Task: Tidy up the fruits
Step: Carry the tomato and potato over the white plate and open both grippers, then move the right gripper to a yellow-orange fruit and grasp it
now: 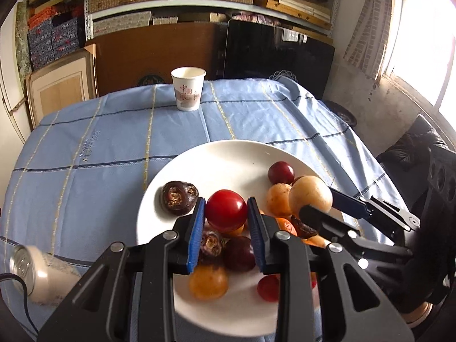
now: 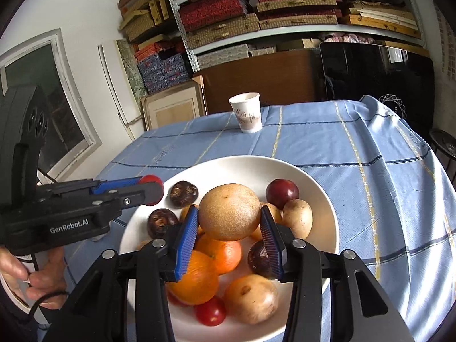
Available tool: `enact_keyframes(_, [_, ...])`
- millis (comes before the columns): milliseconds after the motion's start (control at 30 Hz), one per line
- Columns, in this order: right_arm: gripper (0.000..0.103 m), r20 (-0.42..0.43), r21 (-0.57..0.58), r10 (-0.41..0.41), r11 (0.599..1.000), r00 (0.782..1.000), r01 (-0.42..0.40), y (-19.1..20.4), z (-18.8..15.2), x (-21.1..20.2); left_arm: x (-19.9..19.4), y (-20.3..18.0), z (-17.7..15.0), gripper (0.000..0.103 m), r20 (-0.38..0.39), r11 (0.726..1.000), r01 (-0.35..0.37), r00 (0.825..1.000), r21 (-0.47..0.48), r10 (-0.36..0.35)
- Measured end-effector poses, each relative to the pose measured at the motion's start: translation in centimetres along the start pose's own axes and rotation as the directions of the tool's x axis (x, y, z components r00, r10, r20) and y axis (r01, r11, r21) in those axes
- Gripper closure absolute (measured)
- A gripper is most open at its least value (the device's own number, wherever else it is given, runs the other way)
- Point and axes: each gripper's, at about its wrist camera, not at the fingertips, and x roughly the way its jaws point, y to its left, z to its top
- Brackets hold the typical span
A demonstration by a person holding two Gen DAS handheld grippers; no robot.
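The left gripper is clamped on a glossy red tomato, its blue pads pressed to the fruit's two sides, and holds it above the white plate. The right gripper grips a round, tan, finely speckled pear the same way, lifted over the heap of fruit. In the right wrist view a hand holds the left gripper's handle at 8 o'clock.

In that view, nearest the camera on the plate lie a small red tomato at 6 o'clock and a tan, dimpled fruit just beside it. Two oranges sit touching one another under the held pear. Toward 3 o'clock a pale yellow oval fruit leans against a dark red plum. Toward 10 o'clock two dark brown, wrinkled fruits rest on the plate's bare white rim side.

In the left wrist view, a tipped drink can lies on the surface at 8 o'clock of the plate, on the blue checked cloth. Farther off, at 12 o'clock, stands an upright paper cup, well apart from the plate. Behind it shelves carry stacked boxes.
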Motion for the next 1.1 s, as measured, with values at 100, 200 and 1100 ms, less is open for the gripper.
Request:
enact_keyframes(100, [0.051,0.026,-0.016,-0.005,1.0,1.0,0.006,0.1,0.1,-1.0,-0.3,0.2,0.0,0.031,0.028,0.999,-0.024,0.999,-0.029,0.025])
enact_keyframes(200, [0.049,0.06,-0.036,0.014,0.999,0.998,-0.012,0.6,-0.1,-2.9,-2.1,0.2,-0.4,0.028,0.063,0.999,-0.02,0.998,-0.029,0.022])
enact_keyframes(1100, [0.013,-0.207,-0.179,0.166,0.962,0.964,-0.204,10.0,-10.3,-4.8,-14.2,6.8,-14.0,0.005,0.24,0.923,-0.3,0.903,-0.24,0.356])
